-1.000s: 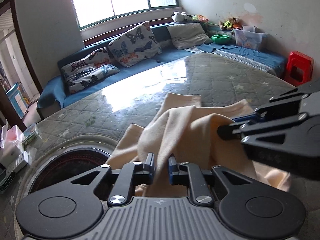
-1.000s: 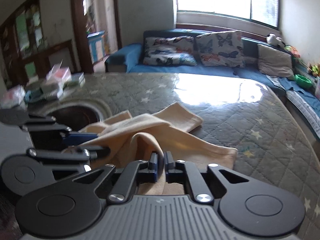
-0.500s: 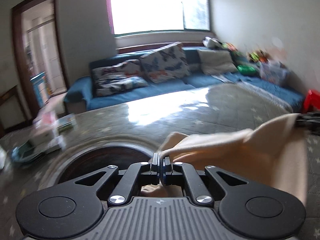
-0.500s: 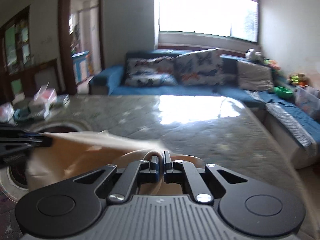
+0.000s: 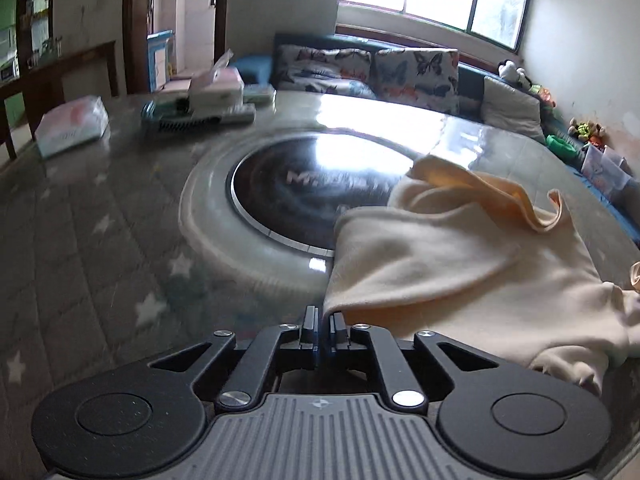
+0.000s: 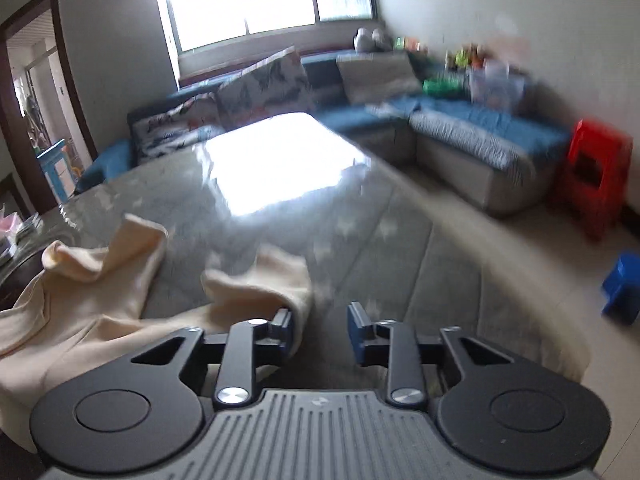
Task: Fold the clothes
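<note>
A cream garment point(image 5: 460, 272) lies rumpled on the grey quilted, star-patterned table point(image 5: 100, 240). Its near left corner runs into my left gripper point(image 5: 322, 316). Those jaws are just starting to open, with only a thin gap, and the cloth edge is still pinched between them. In the right wrist view the garment point(image 6: 80, 320) spreads to the left. One cuff-like end rests against the left finger of my right gripper point(image 6: 320, 318). The right jaws are opening and stand well apart, with bare table point(image 6: 380, 260) between them.
A round black glass hob point(image 5: 296, 188) is set into the table beyond the garment. A tissue pack point(image 5: 72, 126) and stacked boxes point(image 5: 208, 96) sit at the far left. A blue sofa point(image 6: 480, 132), a red stool point(image 6: 592, 176) and a blue stool point(image 6: 624, 284) stand beyond the table.
The two grippers have swung apart, left going left and right going right, drawing the garment out flat. The right jaws have opened and released the cloth, while the left still pinches its corner.
</note>
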The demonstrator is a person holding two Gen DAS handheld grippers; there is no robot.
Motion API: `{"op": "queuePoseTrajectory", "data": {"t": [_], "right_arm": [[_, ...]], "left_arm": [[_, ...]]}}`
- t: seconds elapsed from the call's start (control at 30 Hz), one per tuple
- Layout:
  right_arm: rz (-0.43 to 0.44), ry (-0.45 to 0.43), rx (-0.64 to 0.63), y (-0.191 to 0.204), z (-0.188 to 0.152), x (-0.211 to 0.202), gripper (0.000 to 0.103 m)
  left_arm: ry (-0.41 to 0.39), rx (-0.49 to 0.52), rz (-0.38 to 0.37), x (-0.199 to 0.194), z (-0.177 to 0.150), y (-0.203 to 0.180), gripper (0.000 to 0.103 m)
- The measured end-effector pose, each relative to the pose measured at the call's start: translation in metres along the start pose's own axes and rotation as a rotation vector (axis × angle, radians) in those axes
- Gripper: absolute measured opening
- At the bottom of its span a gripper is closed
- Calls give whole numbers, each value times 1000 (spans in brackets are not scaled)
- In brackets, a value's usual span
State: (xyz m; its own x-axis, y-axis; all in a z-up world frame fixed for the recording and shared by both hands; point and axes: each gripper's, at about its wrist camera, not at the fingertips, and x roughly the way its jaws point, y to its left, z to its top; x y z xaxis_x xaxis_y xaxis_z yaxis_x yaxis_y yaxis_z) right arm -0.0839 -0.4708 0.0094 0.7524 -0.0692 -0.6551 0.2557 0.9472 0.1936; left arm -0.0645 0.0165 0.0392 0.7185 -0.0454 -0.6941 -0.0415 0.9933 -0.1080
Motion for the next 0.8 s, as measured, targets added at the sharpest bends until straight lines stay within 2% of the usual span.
{"op": "queuePoseTrajectory", "data": {"t": [0.07, 0.17, 0.23, 0.37, 0.5, 0.57, 0.7, 0.77, 0.8], "right_arm": [[6, 1, -36, 2, -2, -4, 36], [3, -23, -99, 7, 2, -11, 43], [-1, -32, -122, 11, 4, -14, 50], [-13, -11, -159, 21, 5, -6, 51], [-38, 16, -221, 31, 10, 12, 51], [-66, -21, -199, 27, 19, 14, 51], [-106, -147, -115, 18, 39, 1, 53], [-127, -210, -82, 12, 45, -11, 60], [-132, -209, -80, 10, 44, -13, 64]], "left_arm": [[-3, 10, -3, -5, -3, -1, 9], [-45, 72, 6, -19, -4, -8, 19], [-77, 127, -31, -30, -7, -14, 22], [-133, 281, -168, -52, -18, -37, 22], [-130, 468, -337, -57, -35, -78, 22], [-126, 551, -414, -56, -43, -99, 22], [-143, 703, -469, -47, -55, -136, 26], [-166, 761, -485, -45, -62, -149, 38], [-155, 767, -487, -41, -63, -154, 39]]}}
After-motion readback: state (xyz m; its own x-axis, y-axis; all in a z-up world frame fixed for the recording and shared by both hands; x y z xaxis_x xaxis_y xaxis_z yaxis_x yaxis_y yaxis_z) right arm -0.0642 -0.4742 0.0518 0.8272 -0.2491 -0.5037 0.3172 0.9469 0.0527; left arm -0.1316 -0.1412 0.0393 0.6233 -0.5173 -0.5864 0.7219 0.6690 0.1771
